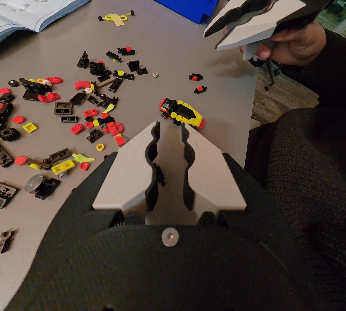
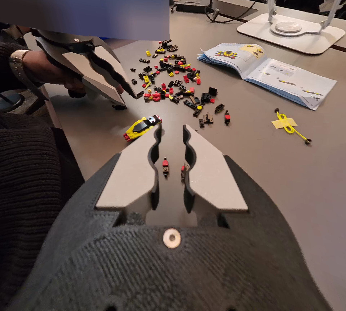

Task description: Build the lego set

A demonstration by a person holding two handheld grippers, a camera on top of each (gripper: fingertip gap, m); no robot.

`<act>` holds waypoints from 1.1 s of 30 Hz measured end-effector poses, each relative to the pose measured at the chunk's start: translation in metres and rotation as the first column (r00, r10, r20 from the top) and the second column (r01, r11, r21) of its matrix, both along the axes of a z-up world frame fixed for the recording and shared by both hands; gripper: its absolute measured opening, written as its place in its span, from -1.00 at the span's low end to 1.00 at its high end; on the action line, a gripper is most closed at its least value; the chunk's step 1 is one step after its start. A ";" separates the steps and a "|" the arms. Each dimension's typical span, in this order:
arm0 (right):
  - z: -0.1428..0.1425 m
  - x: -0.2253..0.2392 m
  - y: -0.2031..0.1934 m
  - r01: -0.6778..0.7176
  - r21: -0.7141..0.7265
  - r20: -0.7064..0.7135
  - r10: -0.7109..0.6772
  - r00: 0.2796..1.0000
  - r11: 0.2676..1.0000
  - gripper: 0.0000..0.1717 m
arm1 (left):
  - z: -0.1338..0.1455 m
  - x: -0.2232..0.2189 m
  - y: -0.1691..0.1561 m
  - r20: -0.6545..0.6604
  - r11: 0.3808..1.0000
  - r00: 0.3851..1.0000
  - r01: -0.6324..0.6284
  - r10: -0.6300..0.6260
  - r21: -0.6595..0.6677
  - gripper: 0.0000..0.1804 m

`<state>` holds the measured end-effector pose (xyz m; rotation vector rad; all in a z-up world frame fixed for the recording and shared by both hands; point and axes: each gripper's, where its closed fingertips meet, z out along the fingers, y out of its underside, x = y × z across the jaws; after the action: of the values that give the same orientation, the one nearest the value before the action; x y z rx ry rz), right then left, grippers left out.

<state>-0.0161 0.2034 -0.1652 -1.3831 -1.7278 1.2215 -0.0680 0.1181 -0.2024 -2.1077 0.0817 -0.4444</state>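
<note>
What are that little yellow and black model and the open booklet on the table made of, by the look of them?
The model: likely hard moulded plastic, glossy, with studs and sharp highlights. The booklet: printed paper, its thin pages fanned and curving at the fold.

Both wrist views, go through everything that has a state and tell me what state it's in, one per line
Left gripper: open, nothing held, above the table.
Right gripper: open, nothing held.
Booklet: lying open.
Small model: partly built, resting on the table by the left gripper's tips.
Loose bricks: scattered, unassembled.
Yellow cord: coiled, taped.
</note>
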 end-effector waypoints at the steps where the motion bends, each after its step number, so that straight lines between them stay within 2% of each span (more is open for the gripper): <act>1: -0.002 0.001 -0.001 -0.010 -0.001 0.013 0.010 1.000 1.000 -0.74 | 0.000 0.000 0.000 0.000 1.000 1.000 0.000 0.000 0.000 -0.78; 9: -0.047 0.016 -0.009 -0.089 0.002 0.273 0.085 0.958 0.996 -0.69 | 0.000 0.001 0.000 0.000 1.000 1.000 0.004 -0.004 -0.002 -0.77; 16: -0.076 0.019 -0.013 -0.127 0.125 0.399 0.068 0.915 0.984 -0.77 | 0.001 0.001 0.000 0.005 1.000 1.000 0.003 -0.003 0.001 -0.77; 18: -0.073 0.018 -0.013 -0.123 0.140 0.386 0.060 0.921 0.982 -0.93 | 0.001 0.002 0.000 0.005 1.000 1.000 0.006 -0.006 0.004 -0.77; 20: -0.062 0.013 -0.016 -0.112 0.124 0.327 0.066 0.943 0.986 -0.93 | 0.005 0.004 0.000 0.007 1.000 1.000 0.014 -0.015 0.024 -0.77; 23: -0.022 0.001 -0.032 -0.095 -0.088 0.140 0.107 0.984 0.992 -0.93 | 0.017 0.011 0.002 0.038 0.996 0.999 0.030 -0.033 0.081 -0.76; 25: 0.015 -0.005 -0.043 -0.109 -0.327 -0.012 0.111 0.994 0.939 -0.94 | 0.029 0.020 0.005 0.134 0.992 0.990 0.024 -0.040 0.122 -0.70; 27: 0.045 -0.007 -0.050 -0.155 -0.575 -0.133 0.095 0.987 0.803 -0.93 | 0.046 0.028 0.009 0.299 0.987 0.954 -0.013 -0.036 0.160 -0.74; 28: 0.054 -0.008 -0.052 -0.171 -0.668 -0.162 0.083 0.983 0.724 -0.94 | 0.055 0.034 0.009 0.397 0.983 0.916 -0.021 -0.053 0.180 -0.75; 30: 0.061 -0.009 -0.055 -0.189 -0.778 -0.183 0.072 0.980 0.599 -0.94 | 0.069 0.043 0.009 0.556 0.979 0.825 -0.020 -0.097 0.201 -0.75; 33: 0.065 -0.012 -0.061 -0.199 -0.822 -0.195 0.065 0.979 0.533 -0.94 | 0.076 0.049 0.009 0.671 0.980 0.732 -0.027 -0.116 0.199 -0.66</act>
<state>-0.0285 0.1422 -0.1006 -1.5997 -1.1340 2.3879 -0.0189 0.1272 -0.1261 -1.6319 -0.2473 -1.1717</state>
